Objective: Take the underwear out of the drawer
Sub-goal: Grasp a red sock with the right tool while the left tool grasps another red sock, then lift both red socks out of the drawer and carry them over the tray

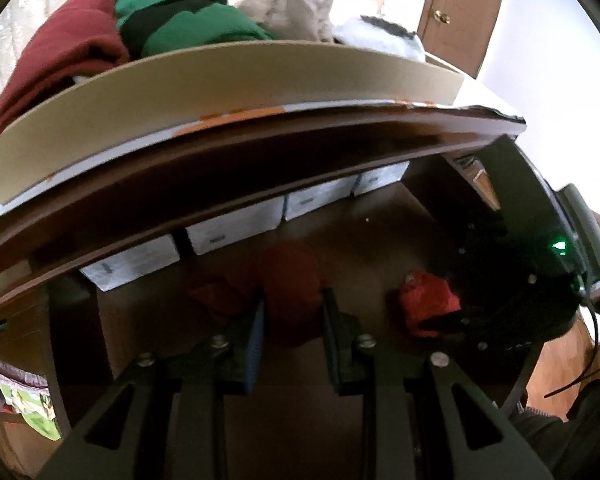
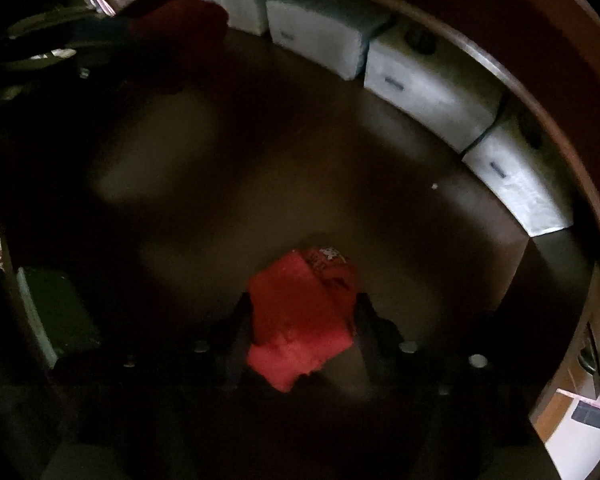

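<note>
In the right wrist view, a bright red folded pair of underwear [image 2: 296,300] lies on the dark drawer floor [image 2: 340,160]. My right gripper [image 2: 302,320] points straight down over it, its fingers [image 2: 240,320] against both sides of the cloth. The same red underwear [image 1: 428,304] shows in the left wrist view, under the right gripper's black body. My left gripper [image 1: 294,320] is inside the drawer, shut on a dark red bundle of underwear [image 1: 290,280]. More dark red cloth [image 1: 216,296] lies just to its left.
Several white boxes [image 2: 428,88] line the drawer's back wall. The dresser's top edge [image 1: 260,160] overhangs the drawer. On it stands a cardboard box [image 1: 220,80] with folded maroon, green and beige clothes. A wooden door [image 1: 460,12] is behind.
</note>
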`<state>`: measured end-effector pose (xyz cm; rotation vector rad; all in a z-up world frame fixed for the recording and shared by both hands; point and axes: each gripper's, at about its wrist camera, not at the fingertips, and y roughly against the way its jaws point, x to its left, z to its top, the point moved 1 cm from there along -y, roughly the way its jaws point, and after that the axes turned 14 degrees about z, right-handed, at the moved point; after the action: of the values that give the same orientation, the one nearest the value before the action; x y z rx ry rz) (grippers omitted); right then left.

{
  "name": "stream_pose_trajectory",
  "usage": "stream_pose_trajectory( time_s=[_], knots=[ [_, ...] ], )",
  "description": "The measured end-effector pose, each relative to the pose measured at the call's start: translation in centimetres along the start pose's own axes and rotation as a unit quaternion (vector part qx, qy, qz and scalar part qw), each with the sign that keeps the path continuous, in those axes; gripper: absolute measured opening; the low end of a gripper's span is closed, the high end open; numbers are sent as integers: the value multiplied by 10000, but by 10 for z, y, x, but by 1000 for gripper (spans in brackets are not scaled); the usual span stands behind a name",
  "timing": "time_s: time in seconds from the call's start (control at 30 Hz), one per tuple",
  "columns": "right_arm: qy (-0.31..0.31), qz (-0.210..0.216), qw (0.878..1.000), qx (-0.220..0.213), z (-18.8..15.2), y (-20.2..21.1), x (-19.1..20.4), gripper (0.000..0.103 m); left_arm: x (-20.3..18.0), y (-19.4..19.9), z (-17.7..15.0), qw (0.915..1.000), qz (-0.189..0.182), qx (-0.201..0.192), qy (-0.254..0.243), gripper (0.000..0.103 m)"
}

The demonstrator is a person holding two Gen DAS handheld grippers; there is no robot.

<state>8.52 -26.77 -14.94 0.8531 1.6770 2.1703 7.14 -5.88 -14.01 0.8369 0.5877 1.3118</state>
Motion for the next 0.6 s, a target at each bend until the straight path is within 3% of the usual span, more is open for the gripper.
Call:
stream_pose_trajectory(
  time_s=[0.27,0.6],
  knots=[
    [-8,10,9941,-1086,-11,36,6,39,-4,11,1,9986,418,-311,-47,24],
    [278,-200,9721,-2319,-33,65,42,39,-3,19,1,9963,626,-583,113,24]
  ],
)
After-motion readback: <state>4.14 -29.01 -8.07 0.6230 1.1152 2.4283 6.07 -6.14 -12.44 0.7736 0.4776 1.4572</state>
